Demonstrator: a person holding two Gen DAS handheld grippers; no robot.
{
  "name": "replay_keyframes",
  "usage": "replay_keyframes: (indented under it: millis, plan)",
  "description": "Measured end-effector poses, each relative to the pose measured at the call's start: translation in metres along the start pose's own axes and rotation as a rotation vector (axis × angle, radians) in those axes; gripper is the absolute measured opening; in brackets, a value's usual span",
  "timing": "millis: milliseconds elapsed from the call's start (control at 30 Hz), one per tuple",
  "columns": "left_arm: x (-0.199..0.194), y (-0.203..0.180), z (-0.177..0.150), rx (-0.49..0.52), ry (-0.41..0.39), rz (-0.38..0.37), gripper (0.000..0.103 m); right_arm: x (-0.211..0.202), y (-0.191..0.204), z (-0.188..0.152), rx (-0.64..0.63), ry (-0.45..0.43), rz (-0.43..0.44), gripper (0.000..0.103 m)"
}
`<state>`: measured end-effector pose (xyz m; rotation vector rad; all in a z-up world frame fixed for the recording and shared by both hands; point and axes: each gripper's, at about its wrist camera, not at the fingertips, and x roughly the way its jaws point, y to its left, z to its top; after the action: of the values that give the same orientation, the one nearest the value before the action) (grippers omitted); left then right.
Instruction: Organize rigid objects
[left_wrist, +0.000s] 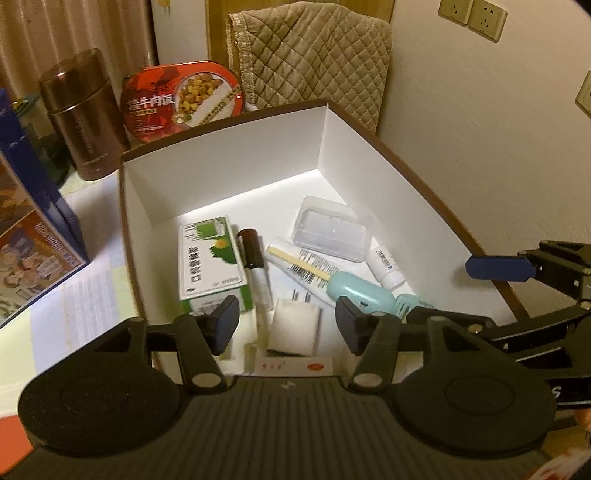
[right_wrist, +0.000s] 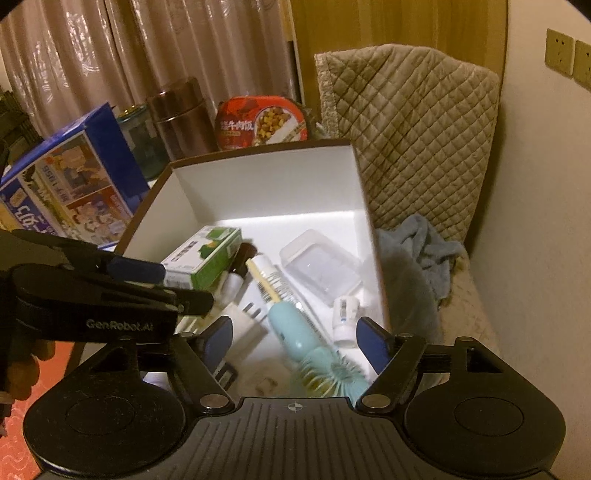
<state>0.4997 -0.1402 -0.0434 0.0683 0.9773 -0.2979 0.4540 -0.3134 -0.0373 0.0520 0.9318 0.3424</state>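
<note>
With both grippers held apart-jawed and empty over the box, the fan is seen lying inside, between the right gripper's fingers, handle toward eleven o'clock, the left gripper farther off.

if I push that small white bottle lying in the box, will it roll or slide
The small white bottle looks round and lies on its side on the smooth floor of the box, so it would probably roll. It seems light, likely plastic, and should stop against the clear case.

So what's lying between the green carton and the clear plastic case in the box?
In the left wrist view, between green carton and clear case: a brown-capped tube and a white barcoded tube.
</note>
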Motion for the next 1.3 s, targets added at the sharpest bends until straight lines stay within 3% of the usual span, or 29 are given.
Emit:
replay_keyframes:
  millis: [600, 967, 1300]
  plan:
    - [-0.091, 0.012, -0.062, -0.034, -0.118, 0.064, 0.072, -0.043, 0.031, -0.032, 0.068, -0.024, 0.005, 0.074]
    - [-0.162, 0.035, -0.139, -0.068, -0.158, 0.145, 0.078, -0.083, 0.085, -0.078, 0.077, -0.038, 0.008, 0.074]
    - [-0.220, 0.049, -0.221, -0.103, -0.154, 0.206, 0.077, -0.112, 0.144, -0.129, 0.080, -0.023, 0.057, 0.074]
